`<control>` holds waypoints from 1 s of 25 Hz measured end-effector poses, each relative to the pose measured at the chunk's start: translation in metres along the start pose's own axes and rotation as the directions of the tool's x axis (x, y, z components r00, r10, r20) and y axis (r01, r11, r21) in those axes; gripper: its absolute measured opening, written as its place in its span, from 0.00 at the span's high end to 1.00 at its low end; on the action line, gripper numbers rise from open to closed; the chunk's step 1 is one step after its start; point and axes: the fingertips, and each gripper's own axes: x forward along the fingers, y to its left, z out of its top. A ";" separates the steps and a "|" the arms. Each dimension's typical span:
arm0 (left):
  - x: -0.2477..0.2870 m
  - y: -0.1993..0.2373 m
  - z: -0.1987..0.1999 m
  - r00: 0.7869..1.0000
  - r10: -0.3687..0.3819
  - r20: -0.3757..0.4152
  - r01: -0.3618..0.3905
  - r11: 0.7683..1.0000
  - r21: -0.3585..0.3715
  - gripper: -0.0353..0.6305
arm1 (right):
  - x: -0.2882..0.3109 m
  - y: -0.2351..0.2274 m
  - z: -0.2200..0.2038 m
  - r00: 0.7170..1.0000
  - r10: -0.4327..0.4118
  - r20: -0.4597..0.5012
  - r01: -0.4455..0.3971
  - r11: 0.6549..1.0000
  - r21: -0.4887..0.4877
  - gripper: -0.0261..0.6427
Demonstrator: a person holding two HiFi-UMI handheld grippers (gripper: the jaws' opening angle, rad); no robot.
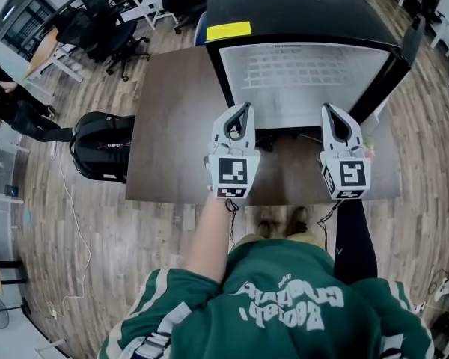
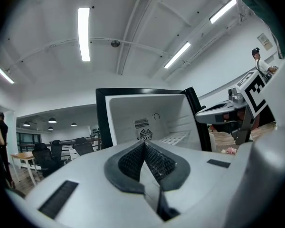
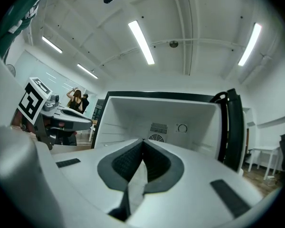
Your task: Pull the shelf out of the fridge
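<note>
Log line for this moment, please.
stage: pre-grasp | left gripper: shut, empty | right gripper: shut, empty | shelf: inside open fridge, untouched

My left gripper [image 1: 242, 112]: was pale grey, with a black-and-white square marker.
My right gripper [image 1: 331, 114]: was the same grey, with the same kind of marker.
Fridge [image 1: 299, 6]: was black outside, white inside.
Label [image 1: 228, 31]: was yellow.
Shelf [image 1: 299, 73]: was a white grid.
Table [image 1: 172, 126]: was dark brown.
Floor [image 1: 97, 245]: was brown wood grain.
My sweatshirt [image 1: 284, 305]: was green with white lettering.
</note>
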 end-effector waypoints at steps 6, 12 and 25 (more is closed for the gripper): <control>0.022 -0.008 0.002 0.999 0.043 -0.011 -0.043 0.999 -0.006 0.92 | 0.013 -0.020 -0.001 0.999 0.046 0.001 -0.046 0.999 0.001 0.95; 0.032 -0.015 -0.004 0.997 0.065 -0.027 -0.066 0.998 -0.003 0.92 | 0.022 -0.034 -0.010 0.997 0.072 0.002 -0.072 0.997 0.008 0.95; 0.029 -0.016 -0.005 0.996 0.081 -0.035 -0.082 0.997 -0.005 0.92 | 0.036 -0.021 -0.007 0.994 0.106 -0.033 -0.110 0.984 -0.141 0.95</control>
